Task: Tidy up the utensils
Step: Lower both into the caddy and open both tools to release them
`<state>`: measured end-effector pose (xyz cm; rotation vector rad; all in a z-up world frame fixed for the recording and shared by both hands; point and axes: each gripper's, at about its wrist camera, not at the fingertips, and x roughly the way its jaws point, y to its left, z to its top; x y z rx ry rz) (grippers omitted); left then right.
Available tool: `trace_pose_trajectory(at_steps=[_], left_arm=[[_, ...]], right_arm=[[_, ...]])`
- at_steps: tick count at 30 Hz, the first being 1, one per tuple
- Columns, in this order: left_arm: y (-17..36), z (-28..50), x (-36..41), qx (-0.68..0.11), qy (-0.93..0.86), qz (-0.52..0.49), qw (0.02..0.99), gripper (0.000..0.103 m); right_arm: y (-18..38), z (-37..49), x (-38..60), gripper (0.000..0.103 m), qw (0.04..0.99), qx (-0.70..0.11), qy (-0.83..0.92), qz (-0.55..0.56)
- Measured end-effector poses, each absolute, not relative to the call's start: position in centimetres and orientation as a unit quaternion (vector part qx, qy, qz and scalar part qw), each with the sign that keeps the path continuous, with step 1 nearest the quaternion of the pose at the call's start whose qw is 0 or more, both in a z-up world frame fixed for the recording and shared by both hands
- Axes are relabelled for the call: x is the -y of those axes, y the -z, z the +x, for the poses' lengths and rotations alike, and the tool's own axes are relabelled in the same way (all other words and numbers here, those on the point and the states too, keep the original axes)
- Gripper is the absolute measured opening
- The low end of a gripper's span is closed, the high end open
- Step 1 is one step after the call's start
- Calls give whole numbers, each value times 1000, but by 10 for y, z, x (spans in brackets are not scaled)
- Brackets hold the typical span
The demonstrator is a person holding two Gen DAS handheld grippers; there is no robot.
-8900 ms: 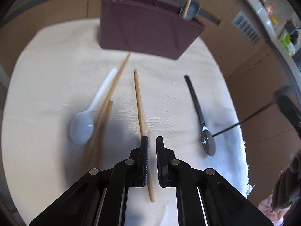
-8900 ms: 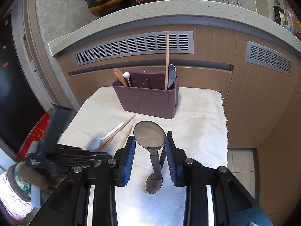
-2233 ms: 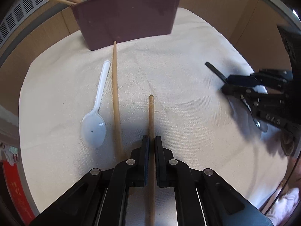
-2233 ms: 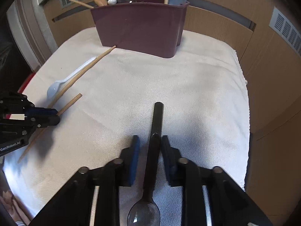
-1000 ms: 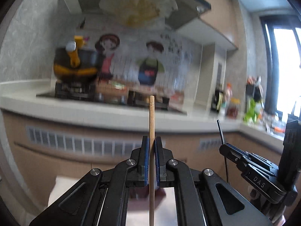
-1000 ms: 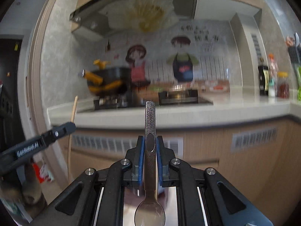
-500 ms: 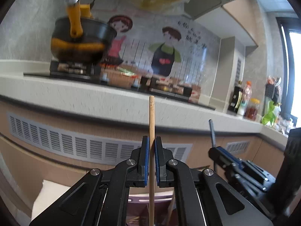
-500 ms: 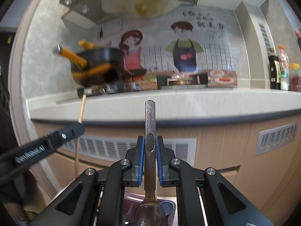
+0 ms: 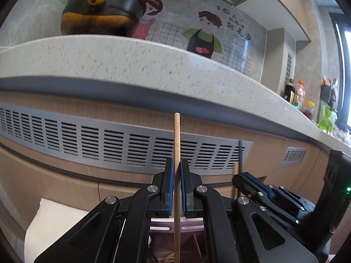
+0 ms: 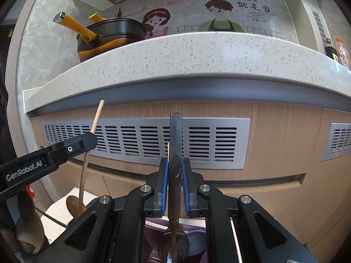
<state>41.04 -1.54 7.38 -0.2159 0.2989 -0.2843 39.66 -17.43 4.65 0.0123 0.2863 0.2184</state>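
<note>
Directly below both claws sits the purple caddy (image 10: 193,223): the left claw (image 9: 177,188) clamps an upright chopstick (image 9: 176,144), the right claw (image 10: 175,188) an upright dark spoon (image 10: 175,144), bowl down over it.

chopstick (image 9: 176,175) lower end cut off by frame, holder (image 9: 162,225) mostly hidden behind gripper (image 9: 177,188)

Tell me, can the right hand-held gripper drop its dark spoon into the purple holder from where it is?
Probably yes. The right hand-held gripper holds the dark spoon upright with its bowl over the purple holder, where another spoon already sits; nothing seems to block it.
</note>
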Motion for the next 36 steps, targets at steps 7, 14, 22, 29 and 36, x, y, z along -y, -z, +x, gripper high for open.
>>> trace_pose_trajectory(at_steps=[7,14,22,29,36], left_arm=[[-84,410,11,-148,148,-122,970,6],[-94,400,14,-120,139,-116,976,6],[-86,410,27,-116,126,-113,979,6],[-41,411,26,-200,120,-103,967,9],[-42,374,-3,-238,122,-128,955,51]], right_arm=[[-43,391,175,11,982,-154,-109,-16],[-29,375,181,11,979,-170,-110,-26],[-6,363,187,11,972,-202,-112,-36],[-8,342,197,49,965,-232,-120,-26],[-10,304,188,69,964,-242,-97,-61]])
